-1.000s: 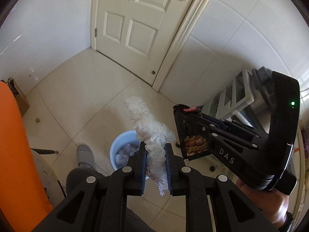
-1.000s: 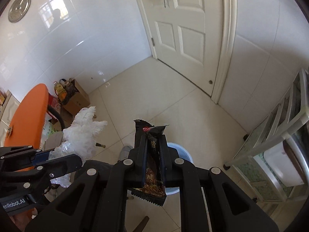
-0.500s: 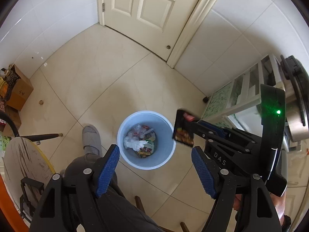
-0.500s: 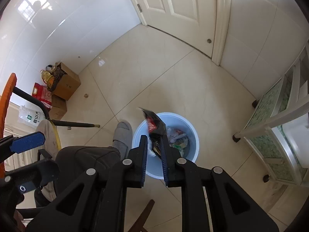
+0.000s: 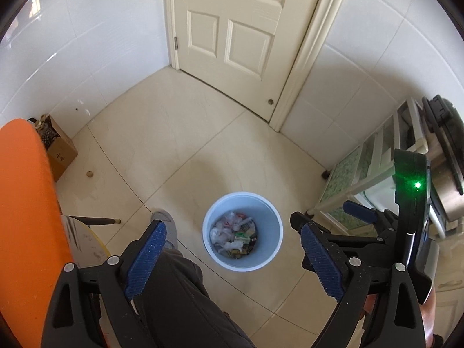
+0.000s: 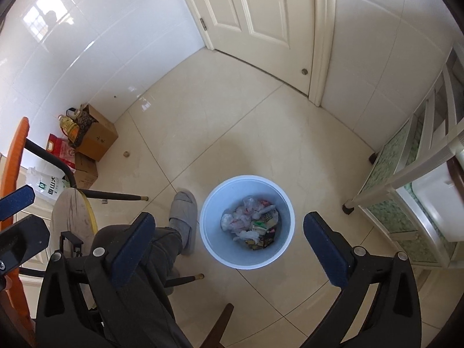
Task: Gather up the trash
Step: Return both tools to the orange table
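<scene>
Since a second ago both claws have let go: the crumpled plastic that the left claw [image 5: 233, 258] pinched and the dark snack wrapper that the right claw [image 6: 229, 245] pinched are gone from between the fingers, and half a second ago the right one was still pressed on the wrapper. Now both claws stand spread wide with nothing between their blue pads [image 5: 146, 256].

The bin [image 5: 242, 236], pale blue and round, sits on the tiled floor [image 5: 179, 133] in the lower middle of both views, framed between each claw's fingers. The trash [image 6: 251, 223] lies at its bottom: white crumpled plastic toward the left, colored wrappers and a dark packet toward the right.

In the left wrist view the right claw shows at the right edge, its blue pads apart and a green light lit on its body. In the right wrist view one blue pad of the left claw shows at the left edge.

A gray slipper [image 6: 183, 217] rests on the floor just left of the bin, with the person's dark trouser leg below it. An orange chair [image 5: 26, 217] fills the left side, a box [image 6: 97, 139] stands by the wall at mid left, a door [image 5: 235, 23] closes the top middle, and a white rack [image 6: 420, 168] runs down the right.
</scene>
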Tool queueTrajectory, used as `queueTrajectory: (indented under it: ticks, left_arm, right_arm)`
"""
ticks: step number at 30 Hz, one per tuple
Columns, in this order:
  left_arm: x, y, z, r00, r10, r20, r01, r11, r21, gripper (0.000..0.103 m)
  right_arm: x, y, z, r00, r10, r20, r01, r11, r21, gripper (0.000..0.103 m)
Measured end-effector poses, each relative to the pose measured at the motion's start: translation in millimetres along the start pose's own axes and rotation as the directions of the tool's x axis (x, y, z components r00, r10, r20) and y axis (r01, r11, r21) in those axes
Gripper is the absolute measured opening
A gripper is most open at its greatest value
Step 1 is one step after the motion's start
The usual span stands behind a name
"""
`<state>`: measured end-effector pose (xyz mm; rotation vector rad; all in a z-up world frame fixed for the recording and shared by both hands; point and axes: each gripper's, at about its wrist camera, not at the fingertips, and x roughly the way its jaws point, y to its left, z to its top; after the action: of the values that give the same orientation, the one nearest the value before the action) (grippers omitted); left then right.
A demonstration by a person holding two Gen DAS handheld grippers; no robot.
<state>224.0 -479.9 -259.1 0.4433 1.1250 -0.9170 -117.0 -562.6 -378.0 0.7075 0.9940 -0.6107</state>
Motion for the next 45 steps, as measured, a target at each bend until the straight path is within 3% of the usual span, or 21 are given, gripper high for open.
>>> queueTrajectory:
  ticks: [12, 22, 26, 33, 45]
  left_arm:
    - [-108.0, 36.0, -56.4, 0.984, 0.009, 0.176, 0.004, 0.997, -0.073, 0.092]
    - [-192.9, 83.3, -116.0, 0.939, 0.09, 0.331, -0.022, 0.979, -0.204, 0.093]
    - [-231.8, 104.8, -147.0, 0.913, 0.144, 0.383, -0.035, 0.96, -0.277, 0.094]
    - [-279.4, 156.2, -206.0, 0.863, 0.29, 0.414, -0.092, 0.896, -0.434, 0.094]
    - [-315.8, 220.9, -302.2, 0.798, 0.501, 0.334, -0.181, 0.728, -0.661, 0.094]
  right_arm:
    - [-73.5, 66.7, 13.5, 0.99, 0.028, 0.137, -0.014, 0.995, -0.101, 0.103]
    - [-128.1, 147.7, 23.2, 0.965, 0.122, 0.233, -0.067, 0.971, -0.23, 0.103]
    - [-146.2, 185.9, 25.1, 0.95, 0.173, 0.258, -0.095, 0.952, -0.289, 0.103]
    - [-164.2, 269.7, 14.8, 0.926, 0.276, 0.259, -0.142, 0.888, -0.437, 0.103]
    - [-162.4, 414.7, -25.0, 0.896, 0.404, 0.186, -0.194, 0.731, -0.654, 0.103]
